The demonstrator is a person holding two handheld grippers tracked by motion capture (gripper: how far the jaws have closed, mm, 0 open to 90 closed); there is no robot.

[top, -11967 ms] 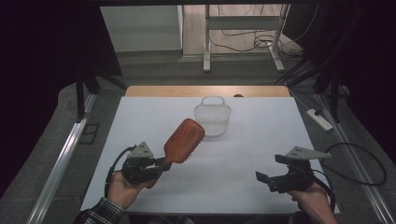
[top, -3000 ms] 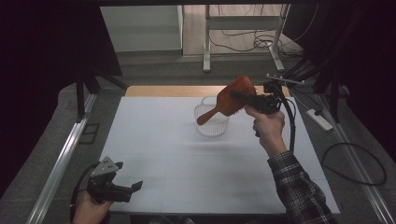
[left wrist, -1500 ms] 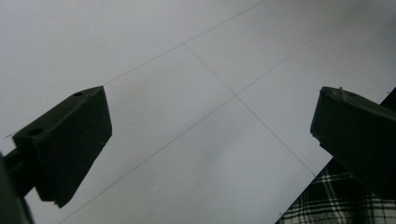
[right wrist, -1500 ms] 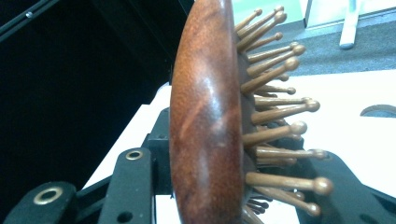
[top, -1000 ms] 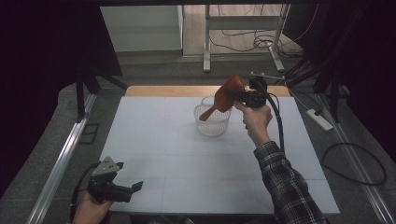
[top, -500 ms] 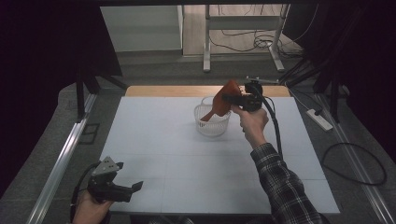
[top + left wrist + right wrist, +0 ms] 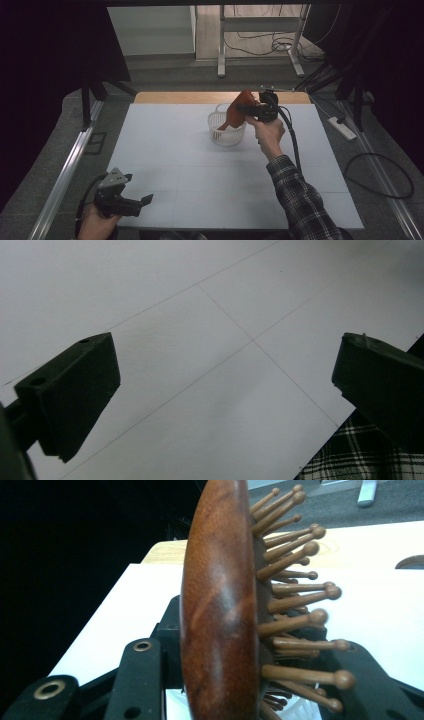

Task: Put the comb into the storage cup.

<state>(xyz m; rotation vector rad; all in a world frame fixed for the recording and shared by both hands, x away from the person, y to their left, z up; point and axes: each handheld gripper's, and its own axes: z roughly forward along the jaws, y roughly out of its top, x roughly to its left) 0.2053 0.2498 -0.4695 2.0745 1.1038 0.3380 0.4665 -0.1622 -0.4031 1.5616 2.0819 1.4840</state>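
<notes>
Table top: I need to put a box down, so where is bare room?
The white table is bare between the left gripper at the near left corner and the basket. The near right, beside the plaid sleeve, is bare too. It is crowded at the basket, where the right gripper holds the wooden hairbrush.

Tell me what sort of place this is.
Probably a lab or data-recording workspace, not a home. A plain white table stands walled in by black curtains, loose cables and a white power strip lie on the grey floor, and a person works with cabled handheld grippers.
</notes>
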